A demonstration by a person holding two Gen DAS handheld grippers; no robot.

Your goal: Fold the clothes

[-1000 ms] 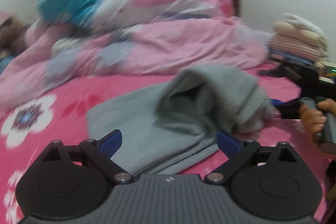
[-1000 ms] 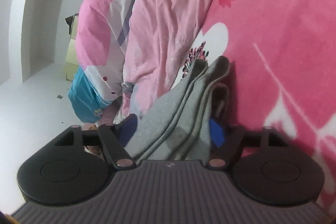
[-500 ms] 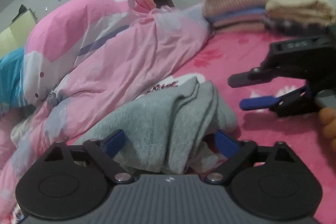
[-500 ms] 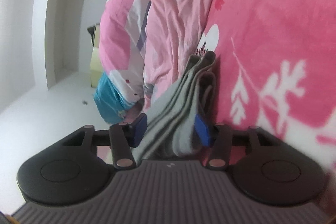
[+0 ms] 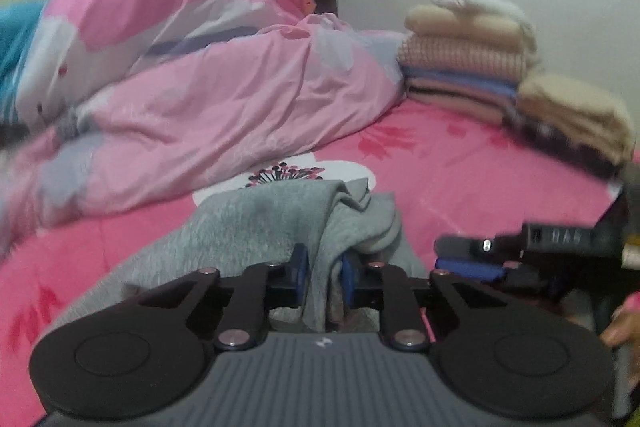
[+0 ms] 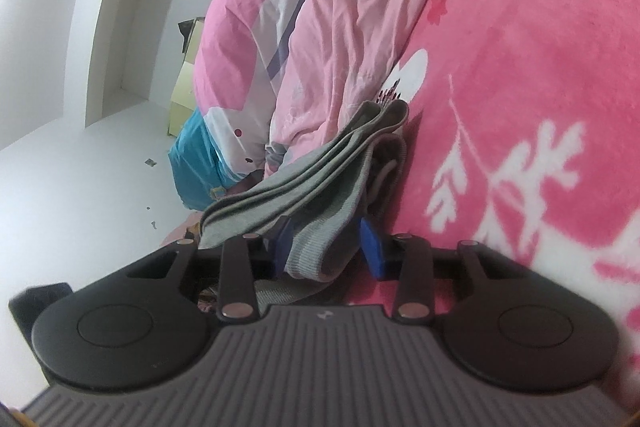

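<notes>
A grey knit garment (image 5: 256, 227) lies bunched in folds on the pink flowered bedspread (image 5: 460, 183). My left gripper (image 5: 323, 277) is shut on a thick fold of it at its near edge, with the blue pads (image 5: 299, 273) pressed against the cloth on both sides. In the right wrist view the same grey garment (image 6: 320, 167) runs as stacked layers into my right gripper (image 6: 325, 245), whose jaws are narrowed onto its ribbed hem. In the left wrist view, that right gripper (image 5: 468, 255) sits just right of the garment, low over the bed.
A crumpled pink duvet (image 5: 208, 99) fills the back and left of the bed. Two stacks of folded clothes (image 5: 464, 67) stand at the back right by the wall. A hand (image 5: 624, 327) shows at the right edge. White wall and a yellow cabinet (image 6: 186, 87) lie beyond the duvet.
My left gripper went from wide open to shut on the grey garment. The right gripper's jaws narrowed onto the hem, and both views shifted toward the stacks.
</notes>
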